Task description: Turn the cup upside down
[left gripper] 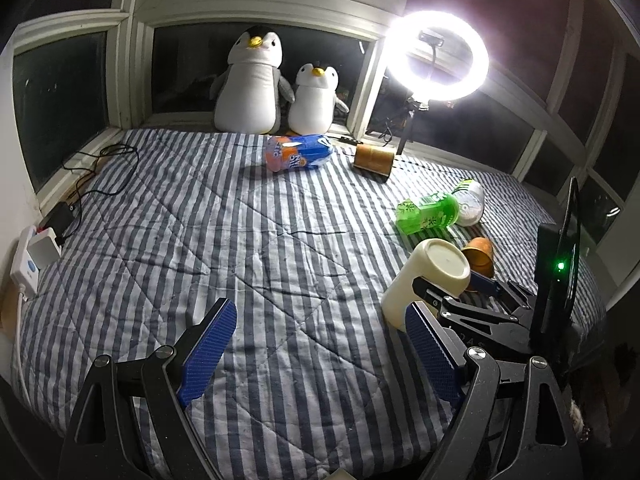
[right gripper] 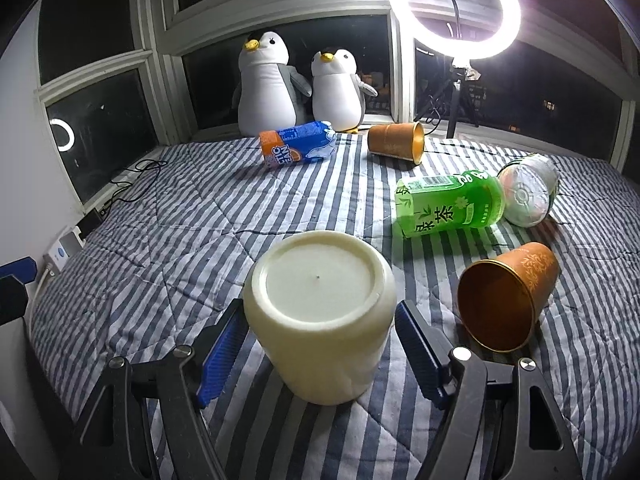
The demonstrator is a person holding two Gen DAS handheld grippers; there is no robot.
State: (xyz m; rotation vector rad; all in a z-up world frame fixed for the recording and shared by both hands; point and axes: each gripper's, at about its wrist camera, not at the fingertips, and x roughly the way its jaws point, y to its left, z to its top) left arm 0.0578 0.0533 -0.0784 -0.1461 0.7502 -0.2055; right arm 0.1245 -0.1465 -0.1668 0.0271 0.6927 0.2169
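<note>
A cream cup (right gripper: 320, 316) stands upside down on the striped bedspread (right gripper: 200, 216), base up. My right gripper (right gripper: 322, 344) is open, its blue pads on either side of the cup with a small gap on each side. In the left wrist view the same cup (left gripper: 428, 280) stands at the right, with the right gripper (left gripper: 460, 292) around it. My left gripper (left gripper: 316, 352) is open and empty above the bedspread (left gripper: 240, 240), left of the cup.
A copper cup (right gripper: 508, 292) lies on its side right of the cream cup. A green tea bottle (right gripper: 448, 204), a foil-wrapped item (right gripper: 528, 192), another copper cup (right gripper: 396, 142) and an orange-blue bottle (right gripper: 296, 148) lie farther back. Two plush penguins (right gripper: 300, 84) and a ring light (right gripper: 454, 10) stand by the window.
</note>
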